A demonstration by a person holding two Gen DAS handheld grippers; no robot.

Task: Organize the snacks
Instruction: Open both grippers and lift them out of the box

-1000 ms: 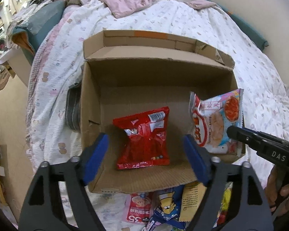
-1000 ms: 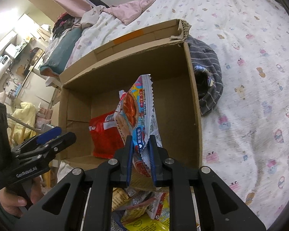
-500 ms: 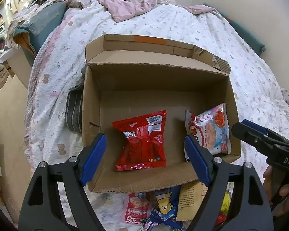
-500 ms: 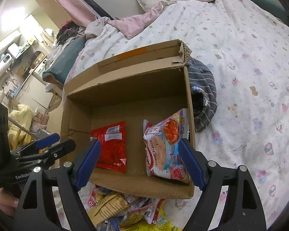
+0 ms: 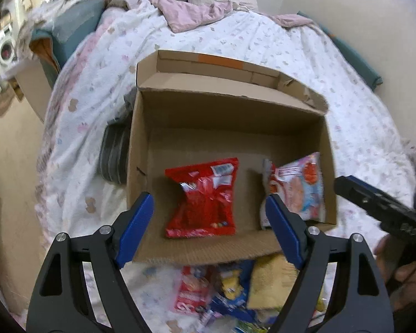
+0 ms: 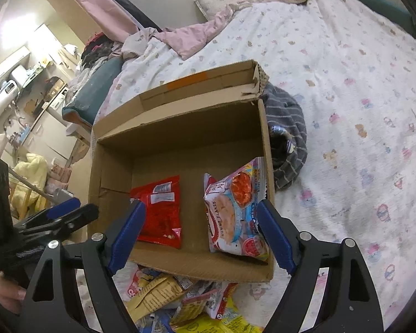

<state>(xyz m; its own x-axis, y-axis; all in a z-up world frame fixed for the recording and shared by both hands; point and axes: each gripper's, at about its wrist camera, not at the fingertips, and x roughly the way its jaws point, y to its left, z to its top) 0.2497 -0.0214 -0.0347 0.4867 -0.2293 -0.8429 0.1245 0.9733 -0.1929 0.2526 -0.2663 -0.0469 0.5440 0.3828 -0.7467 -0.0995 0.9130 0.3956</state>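
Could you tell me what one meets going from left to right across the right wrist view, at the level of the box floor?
Left gripper → red snack bag → shrimp flakes bag → grey striped cloth → patterned bedsheet.

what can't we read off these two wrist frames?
- Snack pile: cut by the bottom edge and the right hand-held gripper in the right view, blurred in the left; no count.
- Red bag: label motion-blurred in the left view, too small in the right.
- Dark striped cloth: partly hidden by the box wall; small item on it unidentifiable.
- Box outer near wall: foreshortened.
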